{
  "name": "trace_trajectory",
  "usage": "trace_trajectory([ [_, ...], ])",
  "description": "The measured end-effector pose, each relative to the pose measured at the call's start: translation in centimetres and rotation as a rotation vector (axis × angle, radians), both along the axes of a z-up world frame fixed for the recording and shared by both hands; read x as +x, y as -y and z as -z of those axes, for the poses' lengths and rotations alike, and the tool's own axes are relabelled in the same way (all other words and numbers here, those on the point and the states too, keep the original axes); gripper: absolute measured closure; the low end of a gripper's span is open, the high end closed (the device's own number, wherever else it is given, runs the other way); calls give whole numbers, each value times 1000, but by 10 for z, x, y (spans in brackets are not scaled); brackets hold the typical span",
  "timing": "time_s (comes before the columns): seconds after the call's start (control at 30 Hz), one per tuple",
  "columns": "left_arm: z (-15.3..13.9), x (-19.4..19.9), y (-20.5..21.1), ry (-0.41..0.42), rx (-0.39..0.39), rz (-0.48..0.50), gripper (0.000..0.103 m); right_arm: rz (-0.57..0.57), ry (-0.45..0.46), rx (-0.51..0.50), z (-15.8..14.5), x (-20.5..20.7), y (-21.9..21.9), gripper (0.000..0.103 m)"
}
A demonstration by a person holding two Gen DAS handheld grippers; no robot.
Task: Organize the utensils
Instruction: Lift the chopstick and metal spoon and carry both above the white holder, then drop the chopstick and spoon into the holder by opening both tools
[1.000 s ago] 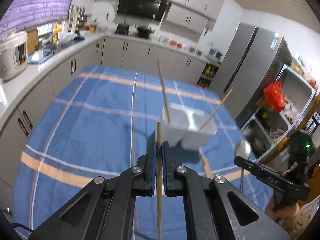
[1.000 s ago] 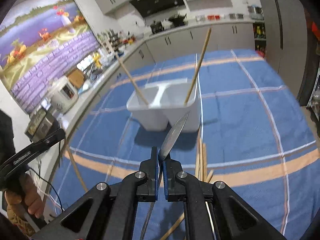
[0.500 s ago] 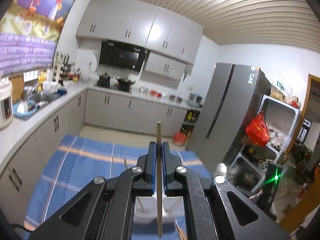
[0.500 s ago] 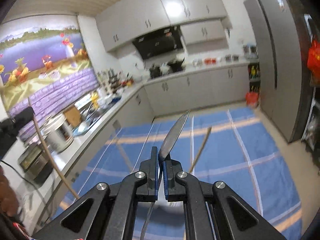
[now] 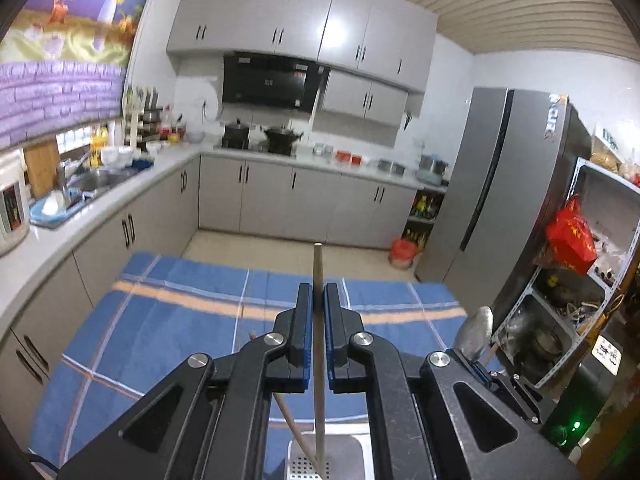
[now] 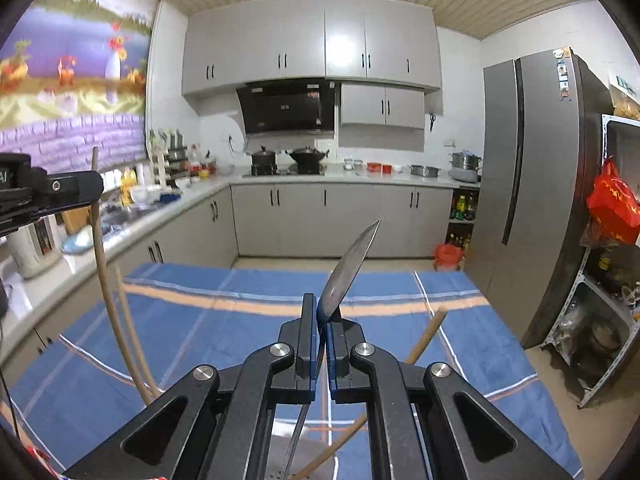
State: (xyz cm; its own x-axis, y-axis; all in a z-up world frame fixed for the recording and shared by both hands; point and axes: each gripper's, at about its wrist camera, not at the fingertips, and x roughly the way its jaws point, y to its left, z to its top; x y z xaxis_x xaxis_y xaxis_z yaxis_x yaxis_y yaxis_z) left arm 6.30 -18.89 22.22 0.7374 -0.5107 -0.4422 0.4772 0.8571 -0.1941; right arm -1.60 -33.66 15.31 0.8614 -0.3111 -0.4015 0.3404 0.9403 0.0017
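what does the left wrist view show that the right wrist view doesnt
Only the left wrist view shows the left hand-held gripper shut on an upright chopstick, whose lower end reaches a perforated holder compartment.

Only the right wrist view shows the right hand-held gripper shut on a metal spoon, seen edge-on, and a chopstick leaning on the right.

Both show the blue striped cloth, the fridge and the grey cabinets.

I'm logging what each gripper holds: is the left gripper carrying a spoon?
No, the left gripper is shut on a wooden chopstick; the spoon sits in the right gripper.
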Motion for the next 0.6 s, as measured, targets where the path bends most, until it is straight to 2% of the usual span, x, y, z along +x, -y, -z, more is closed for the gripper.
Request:
trace_trajectory([
  [0.2,23,0,3,-37,35,14,98,-7,-55,30,24,-2,2,99],
  [0.37,23,-6,-3,-41,29,15,97,-33,-80,50,31,-12,-1,98],
  [0.47,15,-17,-12,-13,25,12,96,-41,-89,51,31,-17,-3,93],
  [0.5,12,-22,-15,-1,22,10,92,-40,-87,48,31,-20,-2,87],
  [0.6,1,-35,-27,27,-1,4,68,-46,-78,41,27,-24,-5,80],
])
